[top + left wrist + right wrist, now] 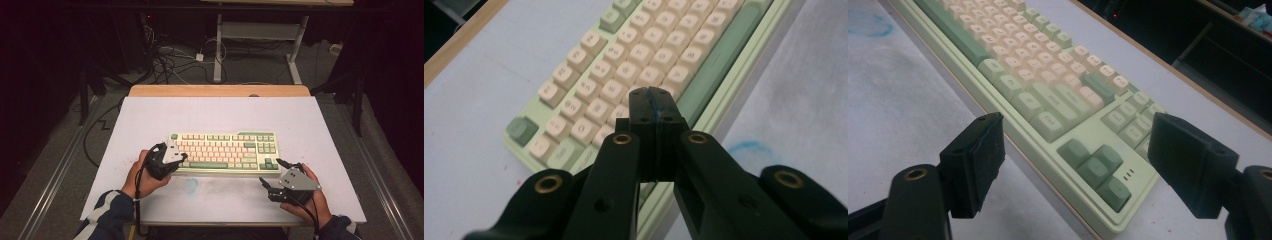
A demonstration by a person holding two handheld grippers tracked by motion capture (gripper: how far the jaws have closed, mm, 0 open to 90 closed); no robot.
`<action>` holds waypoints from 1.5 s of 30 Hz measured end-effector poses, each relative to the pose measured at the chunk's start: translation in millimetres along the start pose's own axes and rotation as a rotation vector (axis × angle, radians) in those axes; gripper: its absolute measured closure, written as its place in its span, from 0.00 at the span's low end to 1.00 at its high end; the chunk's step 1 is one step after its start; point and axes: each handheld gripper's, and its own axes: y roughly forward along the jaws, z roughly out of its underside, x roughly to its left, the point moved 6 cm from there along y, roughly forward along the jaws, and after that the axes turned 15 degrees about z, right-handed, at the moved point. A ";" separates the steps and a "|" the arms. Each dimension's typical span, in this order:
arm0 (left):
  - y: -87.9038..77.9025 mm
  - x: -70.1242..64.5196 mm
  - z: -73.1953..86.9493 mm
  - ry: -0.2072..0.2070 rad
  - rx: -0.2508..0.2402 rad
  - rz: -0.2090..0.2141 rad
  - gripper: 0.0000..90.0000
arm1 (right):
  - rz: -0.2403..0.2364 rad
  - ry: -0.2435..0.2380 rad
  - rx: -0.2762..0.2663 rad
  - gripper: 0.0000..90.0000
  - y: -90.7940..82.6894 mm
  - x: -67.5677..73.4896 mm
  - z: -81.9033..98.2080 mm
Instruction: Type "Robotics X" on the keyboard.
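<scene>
Left gripper [653, 97] fingers pressed together, empty, held over keyboard [223, 151] left end, likely to poke a key; right gripper [1075, 165] fingers spread, idle beside tabletop [210, 112] edge.

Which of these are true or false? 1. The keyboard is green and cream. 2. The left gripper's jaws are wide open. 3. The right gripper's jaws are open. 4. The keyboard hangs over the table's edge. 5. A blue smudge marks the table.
1. True: the keyboard has cream and green keys.
2. False: the left gripper has its jaws shut, with nothing between them, above the keys.
3. True: the right gripper has its jaws apart, near the keyboard's arrow-key corner.
4. False: it lies fully on the table.
5. True: a blue smudge lies in front of the keyboard.
</scene>
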 end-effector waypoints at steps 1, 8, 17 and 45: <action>4.0 0.3 -2.0 0.000 0.000 0.001 0.97 | -0.001 -0.007 -0.001 0.26 0.3 0.6 0.2; 28.2 -0.8 -11.5 -0.003 0.021 0.026 0.97 | -0.002 -0.030 0.003 0.26 1.8 3.1 1.9; 51.1 2.4 -9.2 -0.007 0.071 0.030 0.97 | -0.005 -0.030 0.017 0.26 2.4 2.8 4.1; 87.4 20.2 0.7 -0.001 0.148 -0.029 0.97 | -0.015 -0.057 0.035 0.28 3.8 8.4 6.4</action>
